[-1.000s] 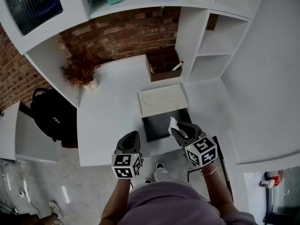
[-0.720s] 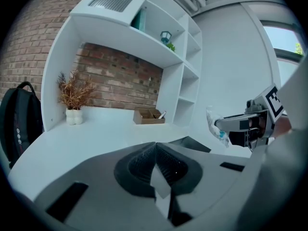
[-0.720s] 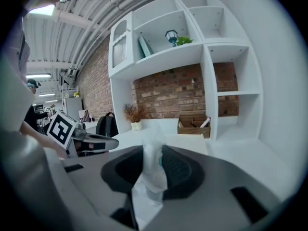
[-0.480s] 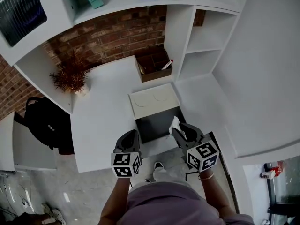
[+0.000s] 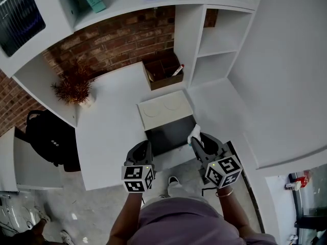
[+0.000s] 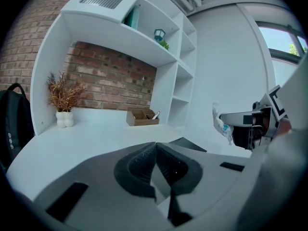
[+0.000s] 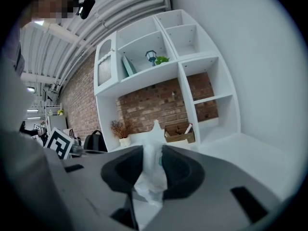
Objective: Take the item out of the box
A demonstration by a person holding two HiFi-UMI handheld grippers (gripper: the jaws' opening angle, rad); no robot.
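my right gripper (image 5: 197, 140) pinches the white packet (image 5: 193, 132), pointing nearly level, just above the right edge of the black box (image 5: 164, 135). my left gripper (image 5: 142, 148) is pressed together, empty, beside the box. since a second ago the right has rolled and risen slightly.

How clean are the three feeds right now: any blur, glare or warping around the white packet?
Head view: evenly lit, sharp, white shelving bowed by the wide lens. Left gripper view: black round vignette, window at right brightest. Right gripper view: same vignette, crumpled white plastic packet in the right gripper close and slightly soft.
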